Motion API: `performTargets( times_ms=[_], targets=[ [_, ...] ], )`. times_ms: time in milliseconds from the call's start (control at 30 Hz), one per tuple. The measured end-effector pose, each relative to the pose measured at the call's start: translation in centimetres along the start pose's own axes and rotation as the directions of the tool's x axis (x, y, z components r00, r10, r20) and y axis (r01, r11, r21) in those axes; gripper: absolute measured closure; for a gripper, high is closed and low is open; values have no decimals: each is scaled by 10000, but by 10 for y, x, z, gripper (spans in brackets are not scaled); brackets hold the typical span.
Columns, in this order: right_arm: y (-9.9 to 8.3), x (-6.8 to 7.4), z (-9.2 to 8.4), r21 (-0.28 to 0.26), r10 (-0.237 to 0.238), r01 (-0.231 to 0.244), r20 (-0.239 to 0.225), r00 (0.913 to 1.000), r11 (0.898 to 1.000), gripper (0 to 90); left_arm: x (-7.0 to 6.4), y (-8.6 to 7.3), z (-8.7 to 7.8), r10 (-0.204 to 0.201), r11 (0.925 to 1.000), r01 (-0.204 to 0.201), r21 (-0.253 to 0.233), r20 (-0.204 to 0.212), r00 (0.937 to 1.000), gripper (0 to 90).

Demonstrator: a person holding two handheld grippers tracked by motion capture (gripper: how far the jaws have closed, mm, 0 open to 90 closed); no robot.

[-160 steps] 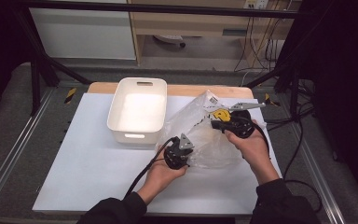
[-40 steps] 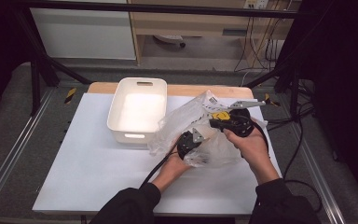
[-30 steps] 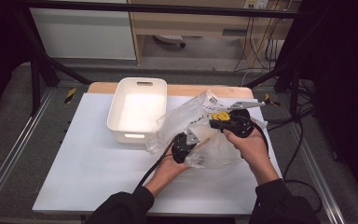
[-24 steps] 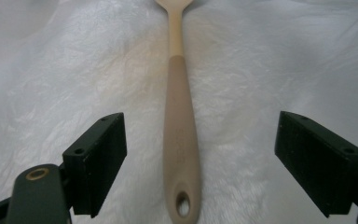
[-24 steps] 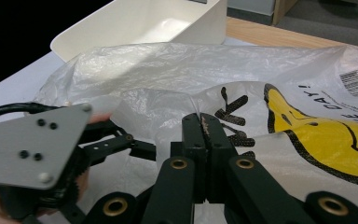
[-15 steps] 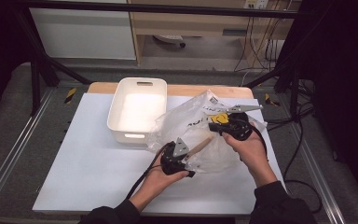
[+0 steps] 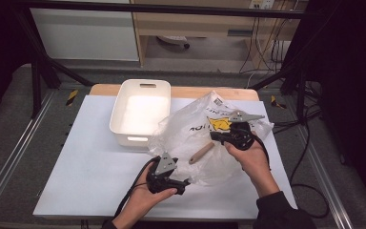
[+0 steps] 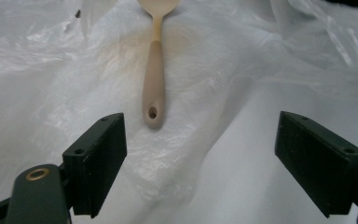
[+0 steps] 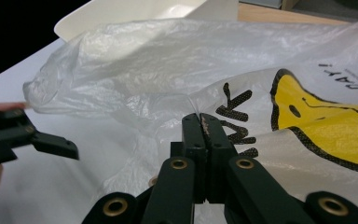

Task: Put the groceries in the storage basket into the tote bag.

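Note:
A wooden spoon lies with its handle on the crumpled film of a clear plastic bag printed with a yellow smiley. In the left gripper view the spoon points its holed handle end toward me, and its bowl is cut off at the top edge. My left gripper stands open just short of that handle, nothing between its jaws. In the high view the left gripper sits near the table's front. My right gripper is shut on a pinch of the bag, holding it up; the high view has this gripper at the bag's right side.
A white plastic bin stands behind the bag at the left, its rim beyond the film. The white mat covers the wooden table. Cables trail off the table's right side. My left gripper crosses the right gripper view.
My left gripper has drawn back out of the bag toward the table's front edge. The spoon's handle now lies exposed on the film. The right gripper has kept its place.

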State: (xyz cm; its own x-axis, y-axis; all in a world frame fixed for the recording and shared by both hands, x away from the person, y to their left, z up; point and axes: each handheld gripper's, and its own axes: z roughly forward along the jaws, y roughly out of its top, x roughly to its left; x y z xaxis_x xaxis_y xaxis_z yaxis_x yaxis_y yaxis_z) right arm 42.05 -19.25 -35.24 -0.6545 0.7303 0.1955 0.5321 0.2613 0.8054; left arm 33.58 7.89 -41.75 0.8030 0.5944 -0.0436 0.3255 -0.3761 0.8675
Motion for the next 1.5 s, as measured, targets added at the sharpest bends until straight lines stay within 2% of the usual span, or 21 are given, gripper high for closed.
performTargets(
  times_ms=[233, 400, 500, 633, 767, 833, 900, 1067, 1233, 1400, 1500],
  targets=[
    [-27, 5, 8, 293, 178, -174, -117, 9998, 9994, 900, 2, 3, -27, -334, 9974, 323, -642, -164, 9993, 171],
    [-39, 6, 14, 602, 167, -164, -37, 9999, 9980, 900, 4, 9, -33, -348, 9942, 316, -1026, -294, 9990, 173],
    [-48, 7, 20, 948, 79, -78, -9, 10000, 9955, 900, 5, 11, -38, -204, 9933, 136, -1144, -584, 9981, 174],
    [-55, 10, 26, 1171, 63, -65, 22, 10000, 9931, 900, 9, 15, -45, -294, 9897, 203, -1418, -627, 9976, 177],
    [-62, 12, 31, 1510, 88, -82, -36, 10000, 9885, 900, 16, 21, -54, -360, 9871, 193, -1588, -1026, 9941, 181],
    [-64, 13, 33, 1617, -20, 19, 6, 10000, 9868, 900, 21, 23, -58, -376, 9864, 143, -1635, -1407, 9893, 185],
    [-66, 14, 35, 1720, -53, 45, 43, 10000, 9851, 900, 25, 23, -60, -496, 9857, 236, -1667, -1537, 9869, 194],
    [-68, 15, 39, 1905, -165, 142, 106, 9998, 9816, 900, 31, 19, -60, -480, 9907, 253, -1339, -1689, 9845, 197],
    [-72, 16, 42, 2075, -318, 285, 127, 9994, 9778, 900, 36, 11, -52, -283, 9960, 102, -885, -2065, 9780, 195],
    [-74, 16, 44, 2263, -428, 387, 133, 9990, 9733, 900, 42, 3, -44, -337, 9985, 247, -494, -1905, 9811, 195],
    [-74, 17, 45, 2307, -388, 350, 119, 9992, 9724, 900, 44, 0, -39, -291, 9991, 226, -355, -1950, 9804, 195]
  ],
)
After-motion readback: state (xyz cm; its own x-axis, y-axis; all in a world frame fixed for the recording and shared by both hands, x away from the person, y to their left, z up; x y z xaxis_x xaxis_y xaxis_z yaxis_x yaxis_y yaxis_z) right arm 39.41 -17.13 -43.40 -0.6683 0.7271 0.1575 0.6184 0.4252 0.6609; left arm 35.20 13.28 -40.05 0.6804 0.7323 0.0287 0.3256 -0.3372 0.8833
